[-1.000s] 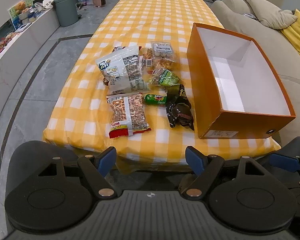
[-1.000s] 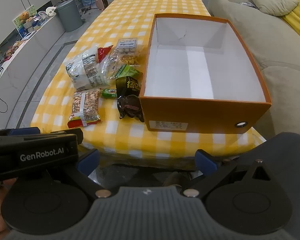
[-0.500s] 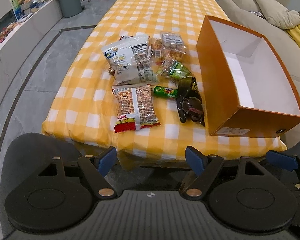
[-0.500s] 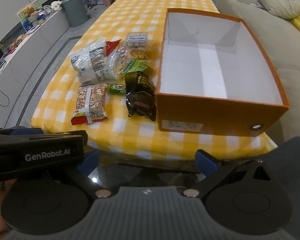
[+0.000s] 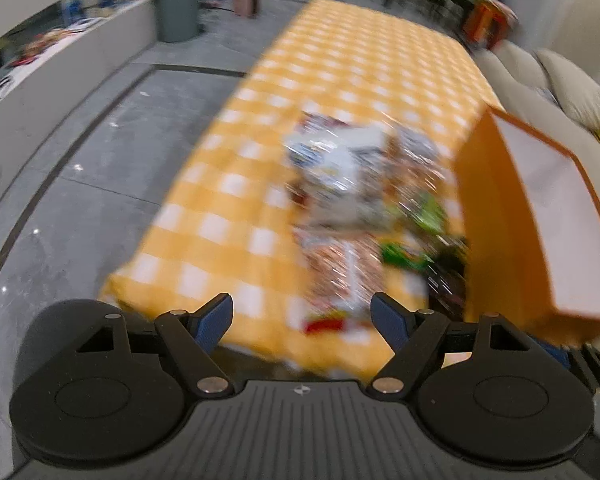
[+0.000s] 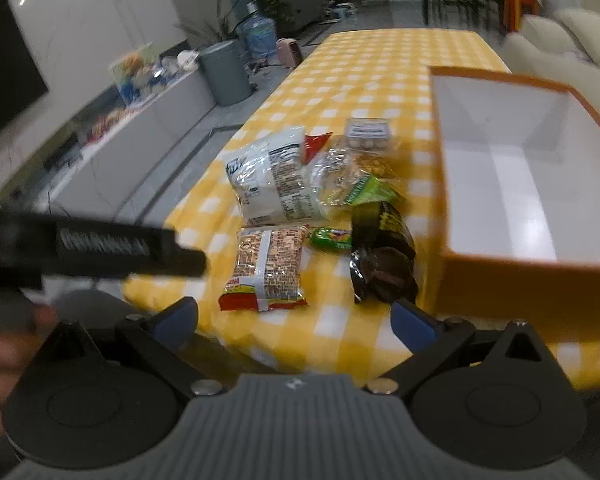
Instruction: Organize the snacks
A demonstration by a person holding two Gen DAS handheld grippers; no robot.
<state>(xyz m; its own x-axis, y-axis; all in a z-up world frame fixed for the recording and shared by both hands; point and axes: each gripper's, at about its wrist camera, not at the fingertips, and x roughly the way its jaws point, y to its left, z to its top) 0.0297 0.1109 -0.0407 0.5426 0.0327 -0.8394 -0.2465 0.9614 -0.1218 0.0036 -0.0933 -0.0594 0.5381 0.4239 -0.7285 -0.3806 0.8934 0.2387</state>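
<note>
Several snack packs lie on the yellow checked tablecloth [image 6: 372, 64]: a white bag [image 6: 272, 180], a peanut pack with a red end [image 6: 268, 268], a small green pack [image 6: 330, 238], a black bag [image 6: 382, 256] and clear packs [image 6: 360, 160]. An orange box [image 6: 512, 168], white inside and empty, stands right of them. My right gripper [image 6: 294, 320] is open and empty above the table's near edge. My left gripper [image 5: 302, 322] is open and empty; its view is blurred, with the peanut pack [image 5: 340, 268] just ahead and the box [image 5: 540, 216] at right.
A grey bin [image 6: 224, 72] and a low white cabinet [image 6: 132, 128] stand on the floor at left. A beige sofa [image 6: 560, 44] runs along the table's right side. The left gripper's body [image 6: 88, 248] crosses the right wrist view at left.
Both grippers have moved forward and lower toward the table's near edge. The snacks now look larger and closer. The left wrist view has become blurred from motion.
</note>
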